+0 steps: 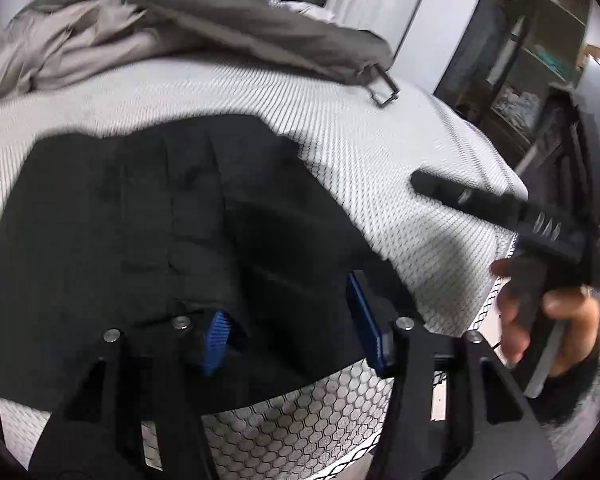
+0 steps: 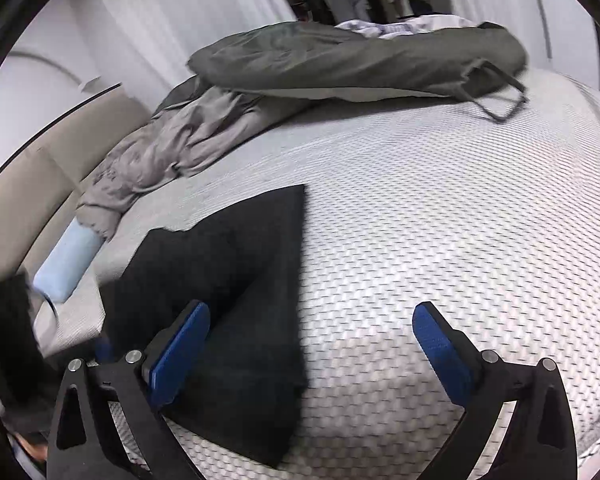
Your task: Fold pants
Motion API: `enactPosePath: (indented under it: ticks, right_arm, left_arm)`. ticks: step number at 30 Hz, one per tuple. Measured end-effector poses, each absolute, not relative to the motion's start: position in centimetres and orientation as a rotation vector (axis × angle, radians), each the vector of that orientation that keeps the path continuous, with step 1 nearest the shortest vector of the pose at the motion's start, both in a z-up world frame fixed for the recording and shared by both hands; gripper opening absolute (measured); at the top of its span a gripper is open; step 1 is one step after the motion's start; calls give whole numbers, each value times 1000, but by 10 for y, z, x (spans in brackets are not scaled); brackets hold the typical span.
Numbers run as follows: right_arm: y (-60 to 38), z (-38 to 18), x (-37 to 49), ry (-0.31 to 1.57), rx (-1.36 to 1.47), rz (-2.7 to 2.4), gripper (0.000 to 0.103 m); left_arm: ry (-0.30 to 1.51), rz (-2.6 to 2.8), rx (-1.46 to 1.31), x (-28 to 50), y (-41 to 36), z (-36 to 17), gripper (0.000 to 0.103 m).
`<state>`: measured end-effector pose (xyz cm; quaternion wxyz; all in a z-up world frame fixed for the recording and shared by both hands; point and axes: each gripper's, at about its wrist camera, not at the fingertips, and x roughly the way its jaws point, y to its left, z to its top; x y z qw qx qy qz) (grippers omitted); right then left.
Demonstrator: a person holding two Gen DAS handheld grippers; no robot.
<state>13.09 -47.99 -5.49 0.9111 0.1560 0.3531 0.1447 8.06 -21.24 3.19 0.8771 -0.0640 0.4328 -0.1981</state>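
Pants (image 2: 236,288) black, folded compact, flat on mattress (image 2: 420,208).

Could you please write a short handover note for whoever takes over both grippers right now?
Left gripper: jaws open, low over the near edge of the black pants, holding nothing.
Right gripper: jaws open wide above the mattress, empty; its left finger overlaps the pants' right edge in view.
The pants lie flat near the mattress's front edge, apparently folded into a compact shape already.
A grey duvet is bunched at the far side.
Left to do: check the fold, and make any last fold if one is still wanted.
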Motion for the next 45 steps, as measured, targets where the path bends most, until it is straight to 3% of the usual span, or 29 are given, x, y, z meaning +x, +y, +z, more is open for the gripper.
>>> enactPosePath:
  ticks: [4, 6, 11, 16, 21, 25, 26, 28, 29, 33, 38, 45]
  right_arm:
    - [-495, -60, 129, 746, 357, 273, 103]
    - [-499, -59, 126, 744, 364, 277, 103]
    - [-478, -58, 117, 753, 341, 329, 103]
    - [-450, -63, 115, 790, 298, 404, 102]
    - [-427, -71, 117, 827, 326, 553, 61]
    - [-416, -86, 125, 881, 355, 561, 36]
    - [-414, -88, 126, 886, 348, 554, 23]
    - [-408, -89, 128, 890, 322, 539, 16]
    - [-408, -83, 124, 858, 314, 537, 7]
    - [-421, -59, 104, 798, 297, 517, 7]
    - [-424, -93, 113, 947, 250, 438, 9]
    - [-426, -70, 95, 891, 254, 489, 8]
  left_arm:
    - [844, -481, -132, 63, -203, 52, 70]
    - [785, -478, -145, 63, -183, 67, 83]
    - [696, -342, -170, 71, -131, 87, 84]
    - [743, -197, -266, 86, -66, 70, 84]
    - [818, -126, -308, 87, -14, 37, 84]
    - [824, -77, -259, 78, 14, 23, 84]
    - [831, -56, -267, 79, 20, 20, 84]
    - [848, -26, -307, 82, 34, 12, 84]
    - [856, -21, -331, 83, 41, 10, 84]
    - [867, 14, -367, 77, 61, 6, 84]
    - [901, 24, -347, 82, 61, -1, 84]
    - [899, 7, -318, 89, 50, 2, 84]
